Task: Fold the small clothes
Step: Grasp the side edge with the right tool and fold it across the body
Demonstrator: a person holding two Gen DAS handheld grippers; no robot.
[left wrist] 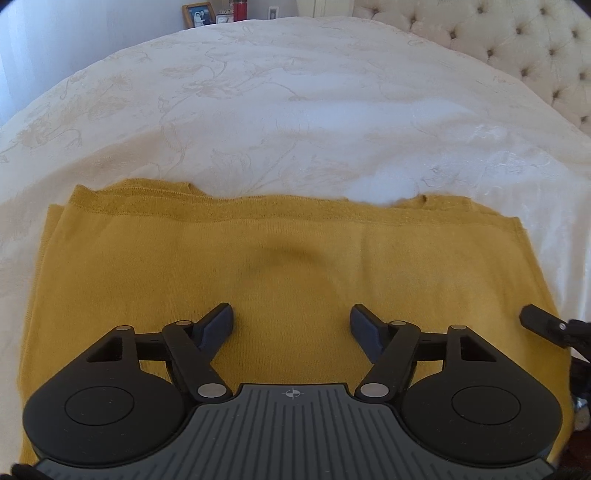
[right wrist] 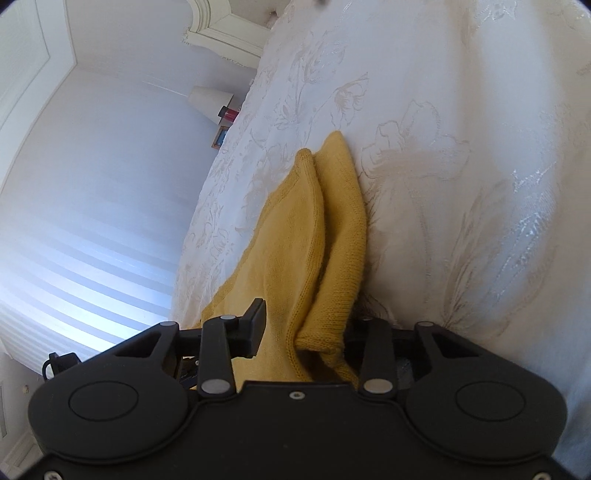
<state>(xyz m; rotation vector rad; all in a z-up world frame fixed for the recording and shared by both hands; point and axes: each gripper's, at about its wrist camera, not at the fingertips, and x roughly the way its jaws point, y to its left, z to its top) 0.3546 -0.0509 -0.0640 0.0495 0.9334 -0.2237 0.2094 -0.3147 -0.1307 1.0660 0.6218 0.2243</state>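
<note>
A mustard-yellow knit garment (left wrist: 229,266) lies folded flat on the white bedspread (left wrist: 280,110). My left gripper (left wrist: 291,325) is open and hovers just above the garment's near half, holding nothing. My right gripper (right wrist: 301,332) is rolled on its side at the garment's right edge; its jaws stand apart with two layers of the yellow knit (right wrist: 317,236) lying between them. Only its left finger (right wrist: 255,325) shows; the cloth hides the right one. One finger of the right gripper (left wrist: 535,319) shows at the right edge of the left wrist view.
A tufted cream headboard (left wrist: 524,44) stands at the far right. A nightstand beyond the bed holds a framed photo (left wrist: 199,14) and a red bottle (left wrist: 240,9). A lamp (right wrist: 208,99) and window blinds (right wrist: 81,251) show in the right wrist view.
</note>
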